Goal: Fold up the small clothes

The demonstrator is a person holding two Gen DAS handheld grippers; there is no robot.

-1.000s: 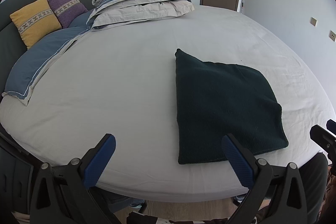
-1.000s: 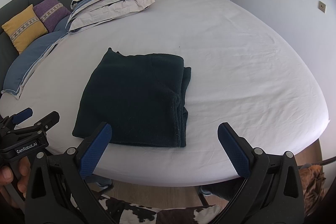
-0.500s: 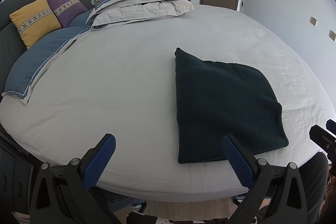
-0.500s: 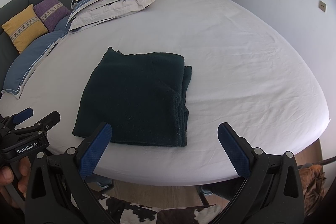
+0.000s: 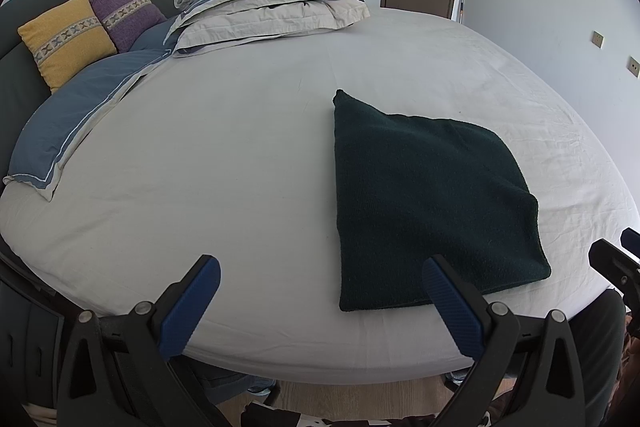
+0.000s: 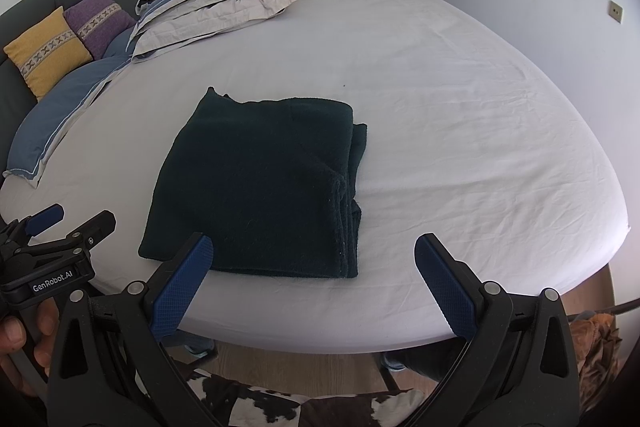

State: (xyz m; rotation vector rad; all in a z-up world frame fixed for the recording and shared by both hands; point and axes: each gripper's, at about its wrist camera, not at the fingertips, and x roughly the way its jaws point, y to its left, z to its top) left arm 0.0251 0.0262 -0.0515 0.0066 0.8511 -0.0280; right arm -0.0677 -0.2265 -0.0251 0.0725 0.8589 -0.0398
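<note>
Nothing moved since earlier: both grippers, left and right, fingers wide apart, empty. Folded dark green garment near bed front edge; stacked layer edges visible only from right wrist.

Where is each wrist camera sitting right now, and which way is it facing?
Left wrist: behind the open left gripper at the bed's near edge, facing the headboard; dark folded garment lies right of centre; the right gripper's tip shows at far right.
Right wrist: behind the open right gripper, same facing; garment sits left of centre; the left gripper and a hand show at lower left.
Shared: garment, bed sheet, cushions, folded duvet, door.
</note>
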